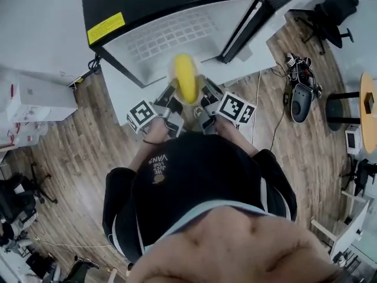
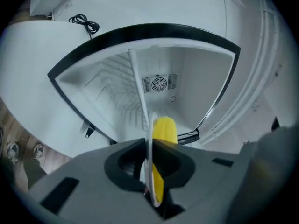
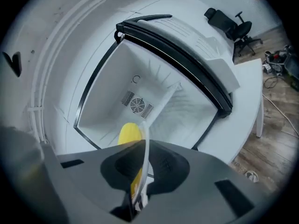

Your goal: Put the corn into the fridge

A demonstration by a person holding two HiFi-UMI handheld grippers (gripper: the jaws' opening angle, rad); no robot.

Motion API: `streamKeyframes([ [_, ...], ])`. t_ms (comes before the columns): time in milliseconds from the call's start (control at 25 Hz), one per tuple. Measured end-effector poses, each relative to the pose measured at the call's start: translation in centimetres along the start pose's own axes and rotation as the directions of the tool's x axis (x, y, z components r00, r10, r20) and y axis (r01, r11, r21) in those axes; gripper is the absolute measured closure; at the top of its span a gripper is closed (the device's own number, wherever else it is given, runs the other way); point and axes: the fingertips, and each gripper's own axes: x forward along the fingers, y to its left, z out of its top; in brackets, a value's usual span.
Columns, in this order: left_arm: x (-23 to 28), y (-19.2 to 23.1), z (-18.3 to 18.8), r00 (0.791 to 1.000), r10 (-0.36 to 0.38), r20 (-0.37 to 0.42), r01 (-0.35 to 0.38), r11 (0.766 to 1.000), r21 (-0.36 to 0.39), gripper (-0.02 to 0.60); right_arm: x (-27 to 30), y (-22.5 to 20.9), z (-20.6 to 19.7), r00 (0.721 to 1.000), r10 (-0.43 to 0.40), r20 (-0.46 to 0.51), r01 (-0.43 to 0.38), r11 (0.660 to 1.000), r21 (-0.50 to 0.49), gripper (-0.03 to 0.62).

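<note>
Clamping thin white plate (image 2: 149,148) with left gripper (image 1: 172,94), right gripper (image 1: 203,94); rounded yellow corn (image 1: 186,77) aboard; round fan grille (image 2: 159,83) only in gripper views.

Wood floor (image 1: 70,158). Black office chair (image 1: 331,9), upper rt. White boxes (image 1: 35,99), left edge. Cable tangle (image 1: 297,63) on floor, rt of centre. Round wooden table (image 1: 371,131), rt edge, partly cropped.

Head view steeply downward; both gripper views close, toward fridge (image 2: 187,73)

Wood floor (image 1: 76,152), blk office chair (image 1: 331,9).
</note>
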Motion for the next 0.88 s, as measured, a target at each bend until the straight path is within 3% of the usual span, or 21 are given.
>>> streamKeyframes([
  [880,5.2,0.0,4.1,0.993,0.012,0.116,-0.008,1.000,-0.029,0.540,5.7,-1.1,4.9,0.994,0.063,-0.085,-0.065,0.997,-0.031,0.568],
])
